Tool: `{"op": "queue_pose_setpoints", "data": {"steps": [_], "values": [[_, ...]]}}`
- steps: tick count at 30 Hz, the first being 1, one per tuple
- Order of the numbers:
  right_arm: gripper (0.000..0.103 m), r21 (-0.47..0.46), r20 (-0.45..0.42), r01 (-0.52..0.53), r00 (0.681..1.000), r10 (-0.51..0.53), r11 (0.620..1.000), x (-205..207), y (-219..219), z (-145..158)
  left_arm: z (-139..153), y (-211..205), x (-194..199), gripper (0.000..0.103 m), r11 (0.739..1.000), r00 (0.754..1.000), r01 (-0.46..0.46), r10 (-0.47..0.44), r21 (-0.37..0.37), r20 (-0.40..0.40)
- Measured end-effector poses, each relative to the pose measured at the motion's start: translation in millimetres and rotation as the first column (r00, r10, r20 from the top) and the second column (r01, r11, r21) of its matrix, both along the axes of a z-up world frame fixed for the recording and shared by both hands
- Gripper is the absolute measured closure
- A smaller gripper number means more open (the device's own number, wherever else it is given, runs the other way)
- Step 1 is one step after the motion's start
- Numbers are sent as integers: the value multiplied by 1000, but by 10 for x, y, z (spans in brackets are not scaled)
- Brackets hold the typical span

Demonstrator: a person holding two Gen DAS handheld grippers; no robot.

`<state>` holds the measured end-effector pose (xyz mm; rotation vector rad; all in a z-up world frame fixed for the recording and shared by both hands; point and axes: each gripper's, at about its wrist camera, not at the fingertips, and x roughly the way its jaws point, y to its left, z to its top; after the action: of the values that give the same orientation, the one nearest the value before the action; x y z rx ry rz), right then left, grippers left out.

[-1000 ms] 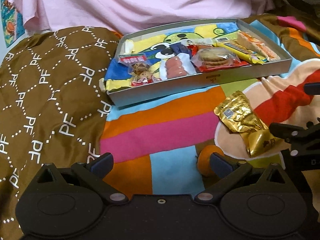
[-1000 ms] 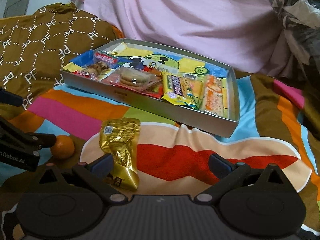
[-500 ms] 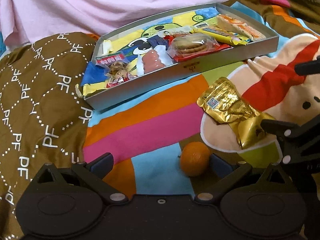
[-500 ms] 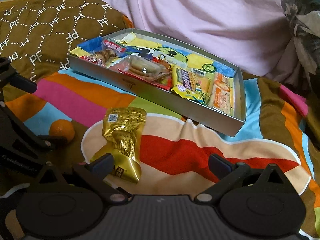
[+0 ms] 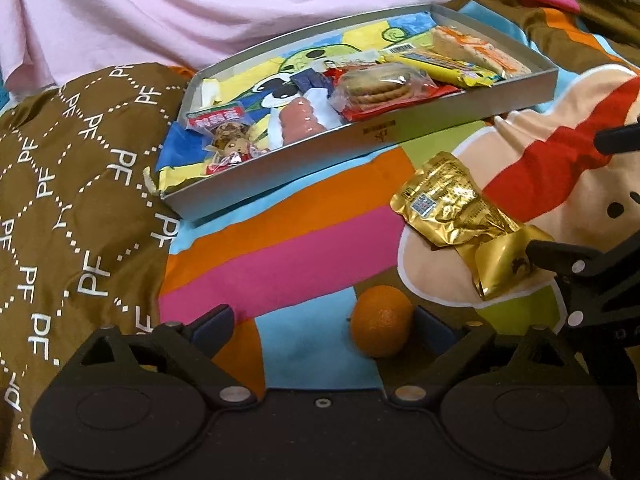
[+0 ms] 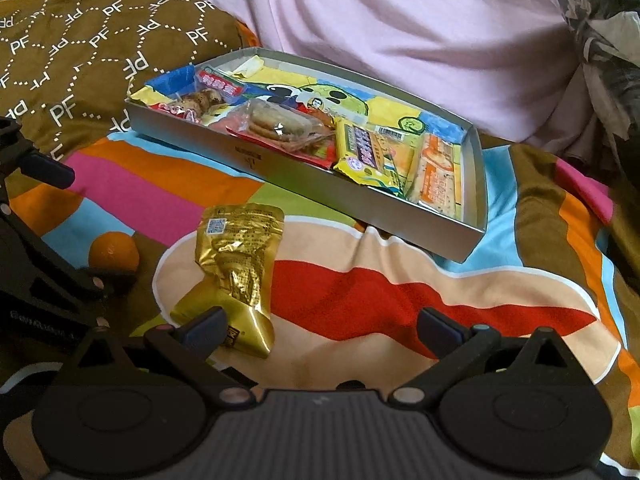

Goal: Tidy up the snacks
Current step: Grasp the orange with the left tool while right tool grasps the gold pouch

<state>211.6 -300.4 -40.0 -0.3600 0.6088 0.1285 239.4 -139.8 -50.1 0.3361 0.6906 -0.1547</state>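
Observation:
A small orange [image 5: 382, 326] lies on the striped blanket between the fingers of my left gripper [image 5: 324, 326], close to the right finger. The jaws are closing, with a wide gap left of the fruit. A crumpled gold packet [image 6: 240, 264] lies to the orange's right. My right gripper [image 6: 322, 328] stands open over the blanket, its left finger above the packet's lower end. Behind both sits a grey tray [image 5: 380, 134] holding biscuits [image 5: 378, 88], a yellow bar [image 6: 366, 152], an orange-wrapped bar [image 6: 438, 176] and sweets [image 5: 226, 136].
A brown quilt printed "PF" [image 5: 72, 200] rises to the left of the tray. A pink cloth [image 6: 400, 20] fills the background. A camouflage fabric [image 6: 600, 32] hangs at the far right. The left gripper's frame [image 6: 36, 248] crowds the orange [image 6: 114, 251].
The left wrist view has shifted and rolled, so the orange went from half hidden by the right finger to lying between the fingers. The right gripper has hardly moved.

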Motion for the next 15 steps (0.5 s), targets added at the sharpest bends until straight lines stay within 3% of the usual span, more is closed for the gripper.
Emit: {"op": "queue_pose_setpoints", "data": {"steps": [3,5,11,13,15], "values": [[0,-2,-2,3,1000,-3,1000,0,3,-11,-3,33,3,19,999,1000,5,-5,-37,-17],[0,-1,-3,2,1000,-2,1000,4,4,-11,-16,46,1,33,998,999,13,-15,-58,-33],[0,-22,-4,-14,1000,14,1000,-8,56,-44,-36,154,18,58,992,997,11,-22,-129,-79],[0,-28,-2,-18,1000,18,999,-14,72,-56,-33,207,29,65,990,997,0,-11,-138,-81],[0,-26,-5,-18,1000,18,999,-10,79,-63,-27,259,29,65,987,996,-4,-10,-160,-87]]}}
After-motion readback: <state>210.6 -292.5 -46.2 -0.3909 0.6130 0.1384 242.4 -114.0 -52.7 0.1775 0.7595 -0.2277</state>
